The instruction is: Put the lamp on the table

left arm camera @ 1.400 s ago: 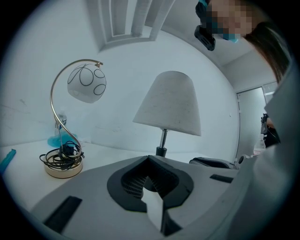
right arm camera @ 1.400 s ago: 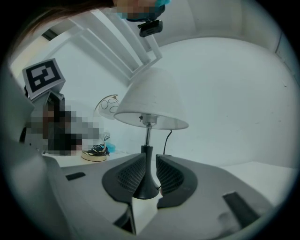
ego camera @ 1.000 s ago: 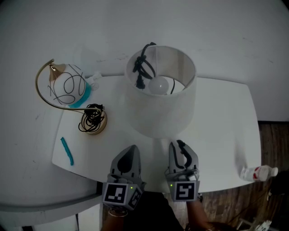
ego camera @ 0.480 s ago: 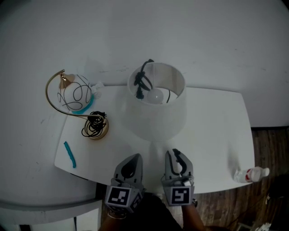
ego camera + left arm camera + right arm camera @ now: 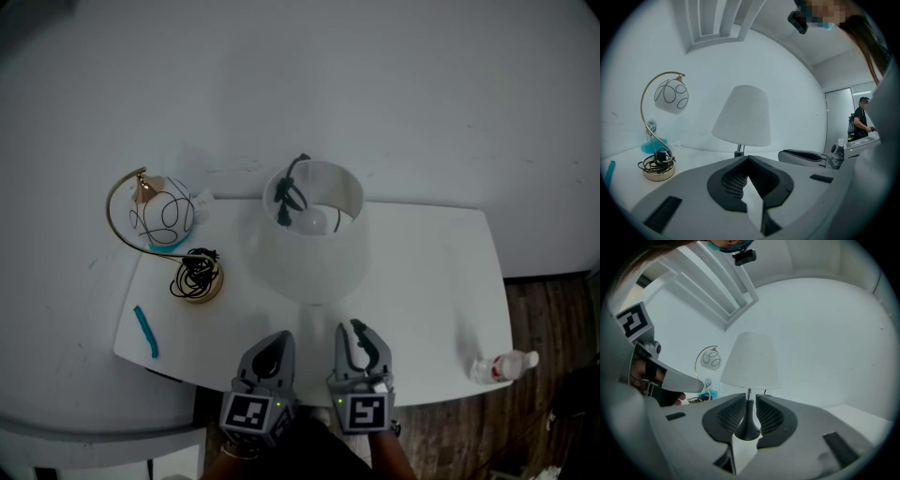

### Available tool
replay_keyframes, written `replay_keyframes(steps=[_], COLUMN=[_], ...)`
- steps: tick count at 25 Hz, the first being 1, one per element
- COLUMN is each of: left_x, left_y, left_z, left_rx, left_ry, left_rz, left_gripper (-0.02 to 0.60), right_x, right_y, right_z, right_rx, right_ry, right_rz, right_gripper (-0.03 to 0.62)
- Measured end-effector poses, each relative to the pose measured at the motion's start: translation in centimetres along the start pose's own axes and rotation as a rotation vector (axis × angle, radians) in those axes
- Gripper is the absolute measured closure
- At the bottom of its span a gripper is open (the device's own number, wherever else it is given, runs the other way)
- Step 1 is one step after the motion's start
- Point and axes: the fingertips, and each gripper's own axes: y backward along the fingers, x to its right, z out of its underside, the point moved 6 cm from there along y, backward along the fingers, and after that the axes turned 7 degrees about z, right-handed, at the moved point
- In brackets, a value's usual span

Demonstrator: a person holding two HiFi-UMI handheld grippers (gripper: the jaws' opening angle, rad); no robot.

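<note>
The lamp has a white shade [image 5: 314, 246] with a bulb and a bundled black cord inside. It stands upright above the white table [image 5: 436, 281]. My right gripper [image 5: 354, 330] is shut on the lamp's dark stem [image 5: 749, 420], just above its flared foot. Whether the foot rests on the table I cannot tell. In the right gripper view the shade [image 5: 752, 359] rises straight above the jaws. My left gripper [image 5: 272, 342] hangs beside it on the left, shut with nothing in it. Its tips [image 5: 746, 158] meet in front of the lamp shade [image 5: 741, 116].
A gold arc lamp with a globe shade [image 5: 164, 212] and a coiled black cable on its base [image 5: 197, 275] stands at the table's left. A blue strip [image 5: 144, 330] lies near the left front edge. A bottle [image 5: 502, 366] lies on the wooden floor. A person [image 5: 860, 119] stands by a doorway.
The head view has pulled back, so the table, the lamp and both grippers look smaller. The lamp stays in my right gripper, and the left gripper stays alongside.
</note>
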Motion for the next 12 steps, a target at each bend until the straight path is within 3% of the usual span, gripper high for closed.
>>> replay_keyframes(steps=[12], left_x=[0.4], left_y=[1.7], left_z=[-3.0], left_rx=[0.031], left_ry=[0.001], left_rz=[0.010], left_gripper=[0.586], right_x=[-0.4], right_y=[1.1], right_z=[-3.7], right_rx=[0.022], right_ry=[0.016], right_rz=[-0.024], right_gripper=[0.526])
